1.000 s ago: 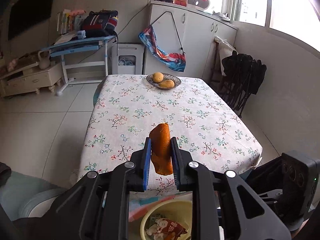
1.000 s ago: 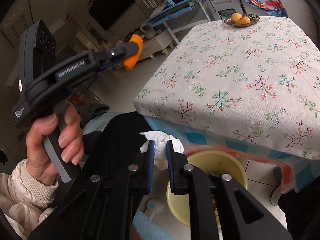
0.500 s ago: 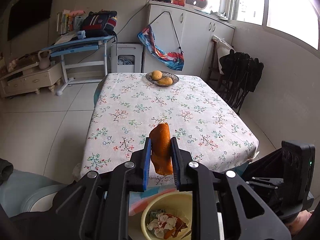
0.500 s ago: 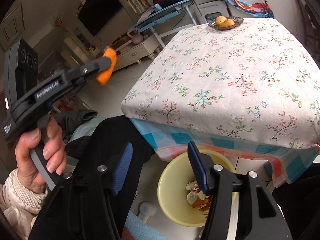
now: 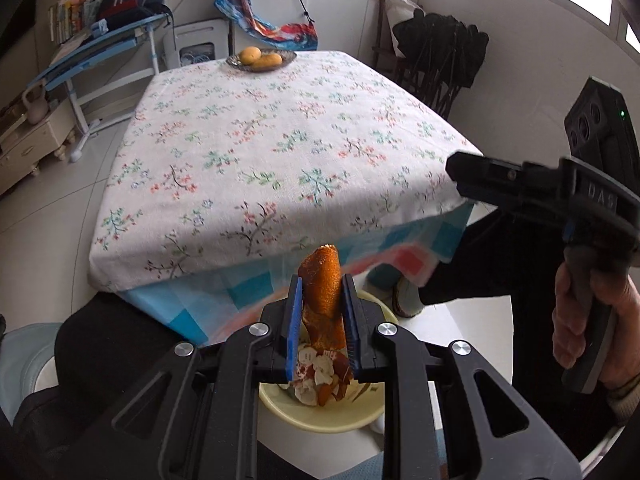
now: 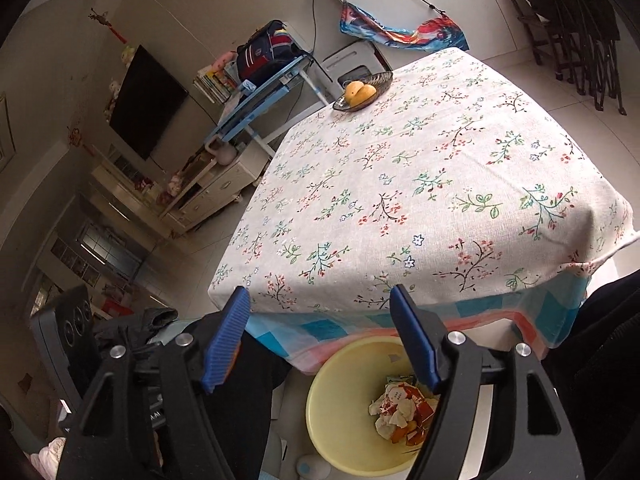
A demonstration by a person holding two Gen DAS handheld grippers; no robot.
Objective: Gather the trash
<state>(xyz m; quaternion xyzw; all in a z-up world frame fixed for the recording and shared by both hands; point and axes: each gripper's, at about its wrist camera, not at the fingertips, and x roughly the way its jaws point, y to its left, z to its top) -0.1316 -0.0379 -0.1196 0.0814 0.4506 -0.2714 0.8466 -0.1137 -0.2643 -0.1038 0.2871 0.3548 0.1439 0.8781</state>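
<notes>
The counter (image 5: 280, 140), draped in a floral cloth over a blue and pink checked one, fills most of both views, and at its far end sits a dark dish of yellow fruit (image 5: 261, 58). Down at the near edge, on the floor, there's the yellow bin (image 6: 340, 408), open-topped, with crumpled paper and orange scraps (image 6: 400, 412) heaped inside. The left hand-held gripper (image 5: 320, 320) points down over that bin, its blue pads pinched tight on an orange peel (image 5: 323, 300); the peel stands up between them, its top poking above the pads and its lower end hanging over the trash below. The right hand-held gripper (image 6: 320, 344) is off to the side, gripped by a hand (image 5: 580, 320), and its jaws are spreading apart right now, nothing between the pads, just the counter edge and the bin seen through the gap.
</notes>
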